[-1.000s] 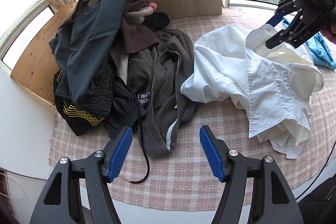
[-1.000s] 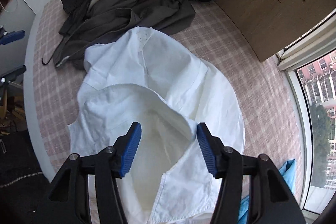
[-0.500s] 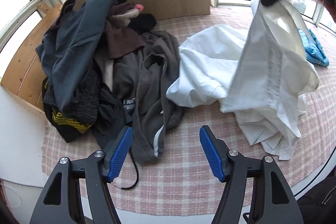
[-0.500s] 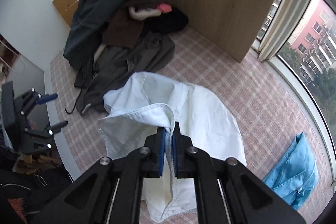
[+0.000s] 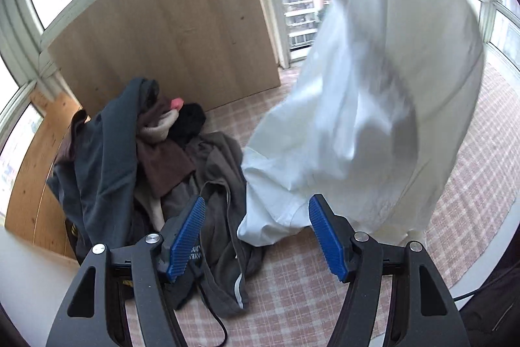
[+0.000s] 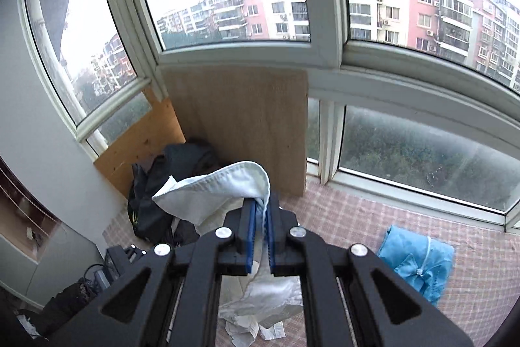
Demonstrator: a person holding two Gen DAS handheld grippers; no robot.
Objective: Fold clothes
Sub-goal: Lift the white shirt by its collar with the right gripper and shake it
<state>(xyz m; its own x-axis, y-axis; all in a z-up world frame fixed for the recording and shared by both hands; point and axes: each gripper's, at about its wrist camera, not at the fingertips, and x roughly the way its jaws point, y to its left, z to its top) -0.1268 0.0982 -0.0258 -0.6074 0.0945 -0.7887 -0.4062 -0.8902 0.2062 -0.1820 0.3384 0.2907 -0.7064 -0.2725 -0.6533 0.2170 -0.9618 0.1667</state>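
Observation:
A white shirt [image 5: 373, 106] hangs high in the air on the right of the left wrist view, its lower hem brushing the checked cloth. My right gripper [image 6: 260, 218] is shut on the white shirt's collar [image 6: 227, 184], which arches over the blue pads; the rest of the garment dangles below. My left gripper [image 5: 256, 236] stands open with nothing between its blue pads [image 5: 187, 238], low in front of the hanging hem and just right of a grey garment [image 5: 224, 184].
A heap of dark clothes [image 5: 110, 148] lies at the left against a wooden board [image 5: 169, 31]. A folded blue garment [image 6: 419, 262] rests on the checked cloth [image 5: 308, 298] near the windows [image 6: 422, 21]. A black cable [image 5: 214, 311] trails at the front.
My right gripper closed on the shirt's collar and lifted it high, so the shirt now hangs instead of lying crumpled. My left gripper rose and tilted, still open.

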